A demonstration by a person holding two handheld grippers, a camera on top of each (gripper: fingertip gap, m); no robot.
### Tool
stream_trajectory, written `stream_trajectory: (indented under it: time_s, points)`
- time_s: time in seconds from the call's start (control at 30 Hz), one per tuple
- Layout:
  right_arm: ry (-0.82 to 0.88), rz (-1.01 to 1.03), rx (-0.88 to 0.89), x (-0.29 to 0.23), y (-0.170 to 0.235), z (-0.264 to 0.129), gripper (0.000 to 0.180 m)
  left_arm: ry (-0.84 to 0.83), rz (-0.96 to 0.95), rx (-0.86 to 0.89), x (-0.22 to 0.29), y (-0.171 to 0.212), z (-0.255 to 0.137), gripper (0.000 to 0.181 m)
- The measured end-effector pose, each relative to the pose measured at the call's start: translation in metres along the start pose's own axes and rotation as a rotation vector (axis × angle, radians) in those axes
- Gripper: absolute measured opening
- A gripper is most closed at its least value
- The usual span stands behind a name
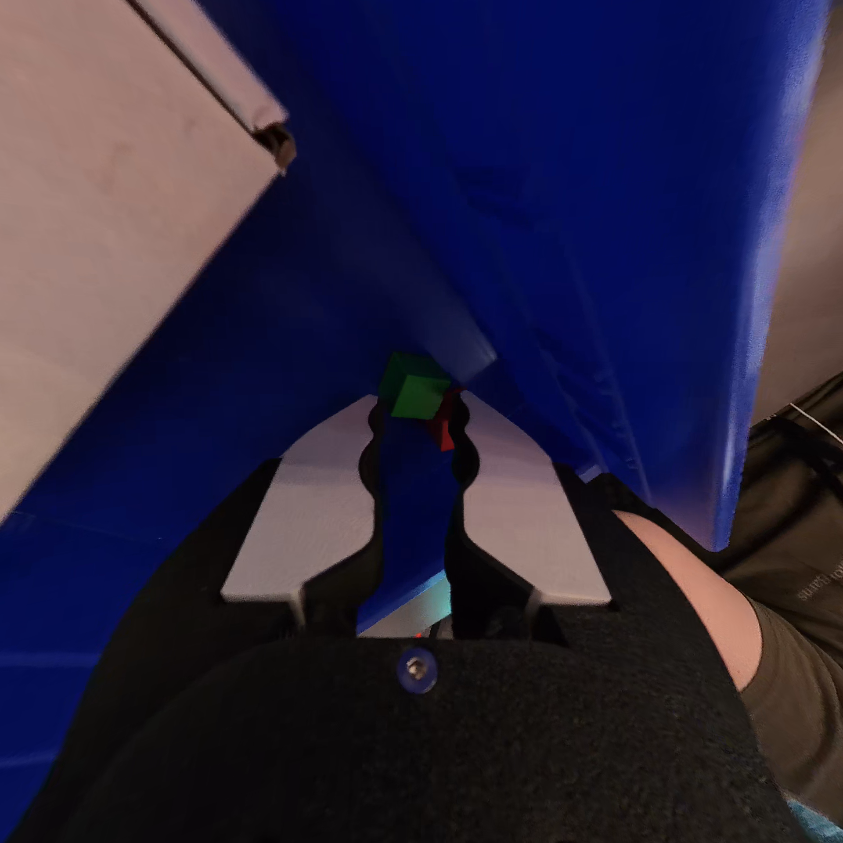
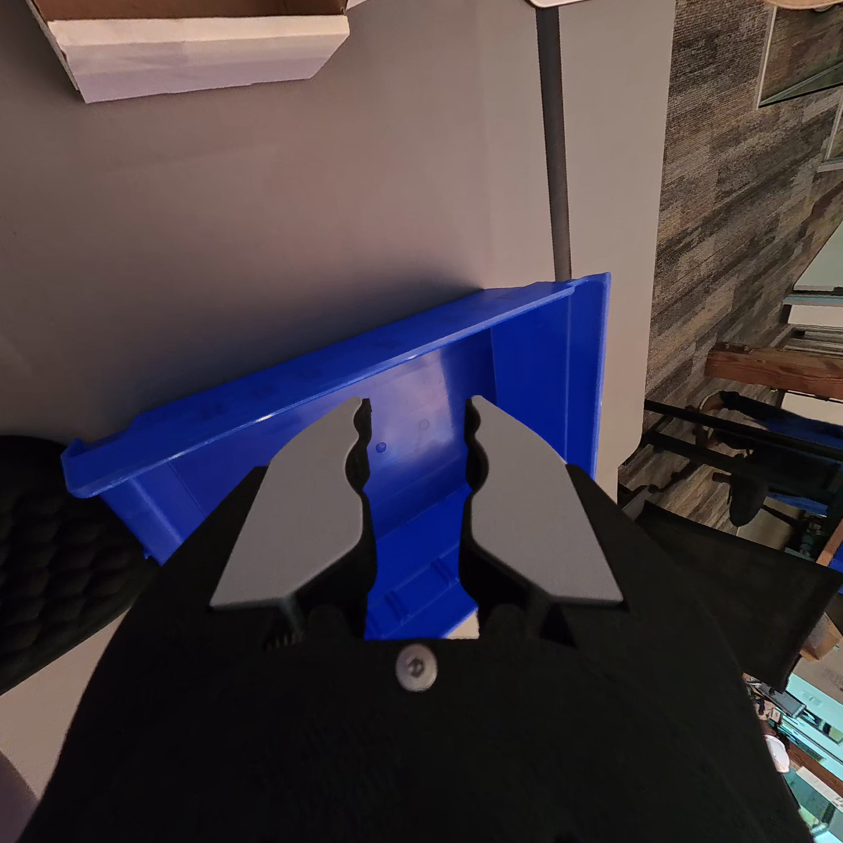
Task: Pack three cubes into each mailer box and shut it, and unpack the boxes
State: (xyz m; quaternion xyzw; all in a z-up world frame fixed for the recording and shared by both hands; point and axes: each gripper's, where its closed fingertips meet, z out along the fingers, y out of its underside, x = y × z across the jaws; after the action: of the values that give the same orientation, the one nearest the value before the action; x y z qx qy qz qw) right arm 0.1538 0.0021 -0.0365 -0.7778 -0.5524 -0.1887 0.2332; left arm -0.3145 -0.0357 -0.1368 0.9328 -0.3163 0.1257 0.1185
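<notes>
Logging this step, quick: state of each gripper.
Left gripper: open, over green cube, gripping nothing.
Right gripper: open, empty, inside blue bin.

Green cube (image 1: 416, 387): tilted, inside the blue bin, beside the red cube.
Red cube (image 1: 441, 429): mostly hidden, touching the green one.
Mailer box (image 2: 191, 50): white outside, brown inside, open, on the worktop.

glossy blue plastic bin (image 2: 456, 346), matt cardboard box (image 2: 196, 54)
</notes>
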Motion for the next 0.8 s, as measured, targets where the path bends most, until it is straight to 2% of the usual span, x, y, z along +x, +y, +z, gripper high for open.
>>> stream_trajectory:
  time_s: [0.5, 0.67, 0.8]
  points:
    - [-0.005, 0.002, -0.005, 0.000, 0.002, 0.001, 0.040, -0.017, 0.031, -0.047, 0.001, 0.001, 0.007, 0.025]
    - [-0.010, 0.003, -0.009, -0.001, 0.003, 0.001, 0.039, -0.059, 0.024, -0.057, -0.004, 0.004, 0.004, 0.024]
    - [-0.010, 0.002, -0.008, -0.001, 0.002, 0.001, 0.039, -0.159, 0.006, -0.048, -0.012, 0.009, -0.008, 0.024]
